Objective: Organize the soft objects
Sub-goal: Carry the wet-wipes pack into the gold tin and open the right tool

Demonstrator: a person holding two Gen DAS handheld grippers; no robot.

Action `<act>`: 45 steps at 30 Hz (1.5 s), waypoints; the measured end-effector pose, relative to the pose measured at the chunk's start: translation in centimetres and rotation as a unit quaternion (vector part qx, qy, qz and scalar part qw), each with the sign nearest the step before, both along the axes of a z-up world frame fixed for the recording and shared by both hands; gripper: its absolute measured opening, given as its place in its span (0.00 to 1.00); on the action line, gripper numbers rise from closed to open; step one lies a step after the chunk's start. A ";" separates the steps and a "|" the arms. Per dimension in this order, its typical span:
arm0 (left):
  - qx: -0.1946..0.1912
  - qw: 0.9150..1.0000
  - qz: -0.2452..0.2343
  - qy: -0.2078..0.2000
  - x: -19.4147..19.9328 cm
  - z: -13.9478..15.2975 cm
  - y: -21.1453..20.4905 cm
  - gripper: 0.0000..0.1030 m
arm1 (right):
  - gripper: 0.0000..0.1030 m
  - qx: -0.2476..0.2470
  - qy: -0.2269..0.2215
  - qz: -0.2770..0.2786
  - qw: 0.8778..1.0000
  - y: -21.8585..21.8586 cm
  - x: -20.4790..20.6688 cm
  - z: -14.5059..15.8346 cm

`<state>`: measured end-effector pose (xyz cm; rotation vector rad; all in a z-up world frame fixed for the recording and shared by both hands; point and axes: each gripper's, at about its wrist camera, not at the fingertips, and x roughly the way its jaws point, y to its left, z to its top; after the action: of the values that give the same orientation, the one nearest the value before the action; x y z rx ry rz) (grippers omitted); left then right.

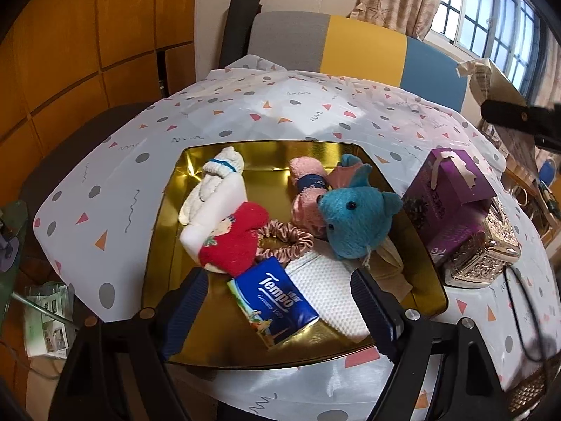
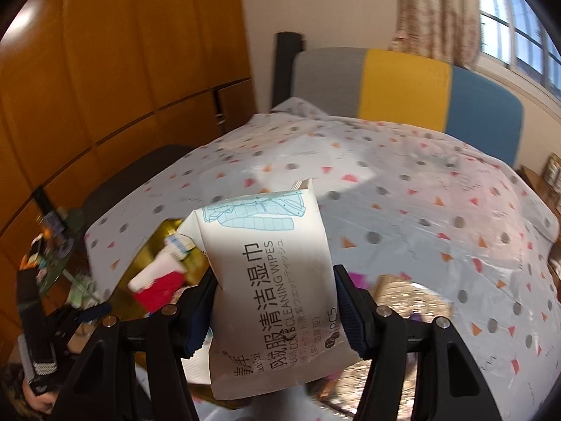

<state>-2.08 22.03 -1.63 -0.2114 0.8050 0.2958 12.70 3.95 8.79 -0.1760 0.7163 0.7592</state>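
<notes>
A gold tray on the table holds soft things: a blue plush toy, a pink rolled towel, a red sock, a white cloth roll, a pink scrunchie, a blue Tempo tissue pack and a white dotted cloth. My left gripper is open above the tray's near side, around the tissue pack without touching it. My right gripper is shut on a white cleaning wipes packet, held in the air above the table; the tray lies to the lower left.
A purple box and a silver ornate box stand right of the tray. The patterned tablecloth covers the table. A grey, yellow and blue chair back stands behind. Clutter lies on the floor at left.
</notes>
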 end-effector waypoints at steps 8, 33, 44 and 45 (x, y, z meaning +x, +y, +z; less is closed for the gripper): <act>0.002 1.000 0.030 -0.007 -0.8 0.4 2.0 0.83 | 0.61 -0.032 0.006 0.067 0.997 4.5 -3.6 -2.2; 0.012 0.996 0.084 -0.022 -1.9 1.1 5.7 0.94 | 0.62 -0.133 0.131 0.046 0.981 14.5 -1.5 -16.2; 0.019 0.995 0.088 -0.033 -2.0 1.8 4.9 0.99 | 0.84 -0.071 0.060 0.042 0.995 11.0 -5.4 -12.4; 0.020 0.995 0.088 -0.034 -2.0 1.9 4.7 1.00 | 0.84 -0.070 0.053 0.036 0.995 10.4 -5.7 -12.0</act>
<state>-4.06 26.76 0.30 -0.2539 0.7142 0.4674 6.98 14.38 -3.24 -0.2923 0.8682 0.7918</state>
